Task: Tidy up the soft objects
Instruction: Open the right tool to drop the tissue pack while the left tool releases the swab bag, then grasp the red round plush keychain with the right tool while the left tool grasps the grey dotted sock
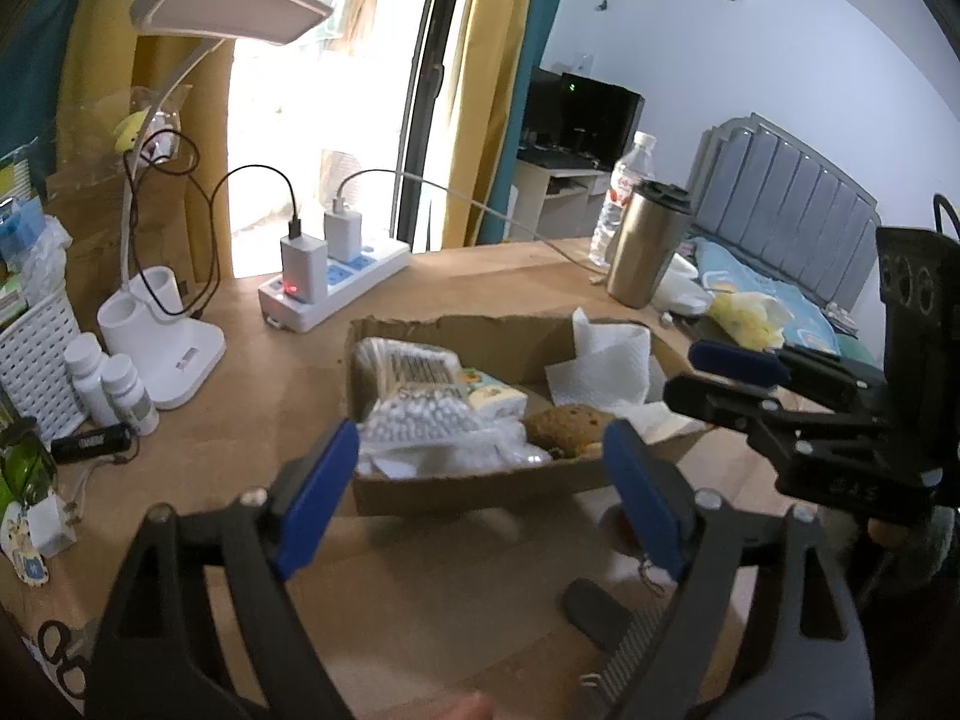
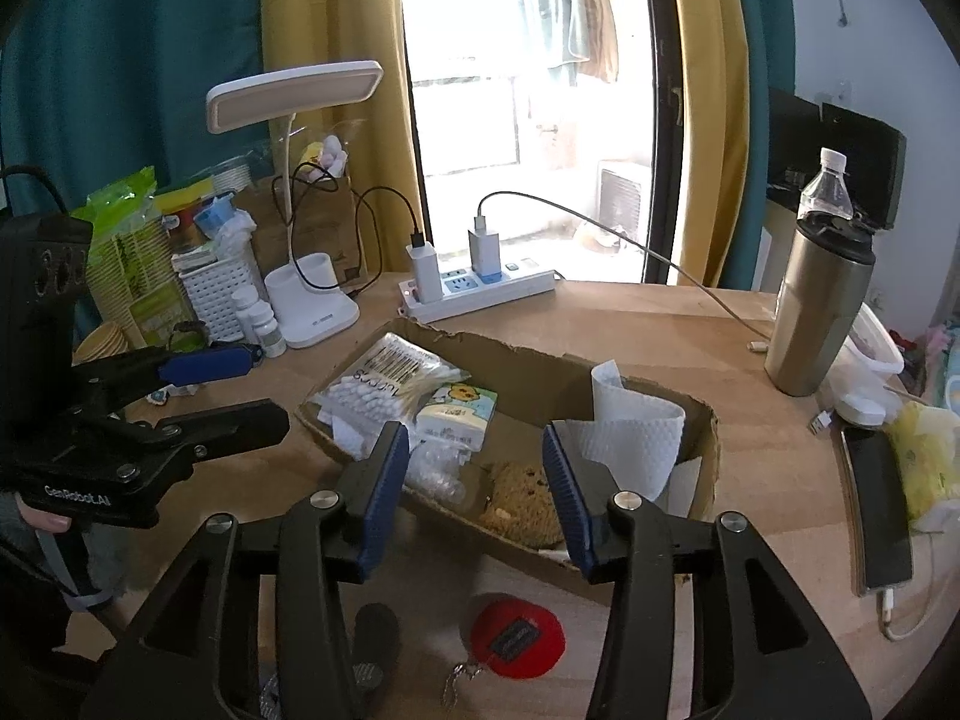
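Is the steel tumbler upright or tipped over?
Upright. The steel tumbler stands on its base on the wooden table, black lid on top, in front of the water bottle.

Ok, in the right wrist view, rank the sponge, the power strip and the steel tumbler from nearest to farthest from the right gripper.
1. Sponge: in the box, just past the right gripper.
2. Tumbler: far right, on the table.
3. Power strip: back centre, by the window.

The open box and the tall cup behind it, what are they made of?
Box: plain brown cardboard, matte, judging by its torn, ragged rim. Tall cup: apparently brushed stainless steel, with a dull silvery sheen, under a black lid that looks like plastic.
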### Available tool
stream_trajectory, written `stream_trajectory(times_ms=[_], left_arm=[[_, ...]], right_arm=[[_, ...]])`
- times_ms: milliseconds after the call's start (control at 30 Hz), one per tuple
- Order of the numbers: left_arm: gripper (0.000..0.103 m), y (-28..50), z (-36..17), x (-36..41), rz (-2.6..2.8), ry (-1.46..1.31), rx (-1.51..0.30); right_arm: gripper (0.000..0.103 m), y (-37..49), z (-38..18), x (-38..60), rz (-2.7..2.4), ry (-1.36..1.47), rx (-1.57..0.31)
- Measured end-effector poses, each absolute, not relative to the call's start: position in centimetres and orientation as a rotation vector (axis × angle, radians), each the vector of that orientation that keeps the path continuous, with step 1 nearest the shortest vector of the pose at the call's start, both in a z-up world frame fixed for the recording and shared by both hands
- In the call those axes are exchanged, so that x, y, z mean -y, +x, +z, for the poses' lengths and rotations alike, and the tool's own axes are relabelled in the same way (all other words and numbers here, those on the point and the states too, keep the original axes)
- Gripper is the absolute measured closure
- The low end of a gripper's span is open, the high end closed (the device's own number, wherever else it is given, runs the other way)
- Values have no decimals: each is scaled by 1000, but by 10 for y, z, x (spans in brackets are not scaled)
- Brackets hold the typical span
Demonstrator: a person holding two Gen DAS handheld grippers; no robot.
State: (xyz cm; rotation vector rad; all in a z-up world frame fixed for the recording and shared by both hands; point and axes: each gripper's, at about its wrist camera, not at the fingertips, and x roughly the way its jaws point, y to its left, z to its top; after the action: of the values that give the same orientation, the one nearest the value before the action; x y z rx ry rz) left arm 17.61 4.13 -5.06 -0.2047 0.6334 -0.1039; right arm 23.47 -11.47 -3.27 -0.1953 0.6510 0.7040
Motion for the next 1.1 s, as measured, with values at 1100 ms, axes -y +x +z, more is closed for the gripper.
stream_trajectory(times_ms=[1100], left_arm=[[18,135,-93,10,-125,-200,-725]], right_arm=[[48,196,-75,164,677,-167,-726]])
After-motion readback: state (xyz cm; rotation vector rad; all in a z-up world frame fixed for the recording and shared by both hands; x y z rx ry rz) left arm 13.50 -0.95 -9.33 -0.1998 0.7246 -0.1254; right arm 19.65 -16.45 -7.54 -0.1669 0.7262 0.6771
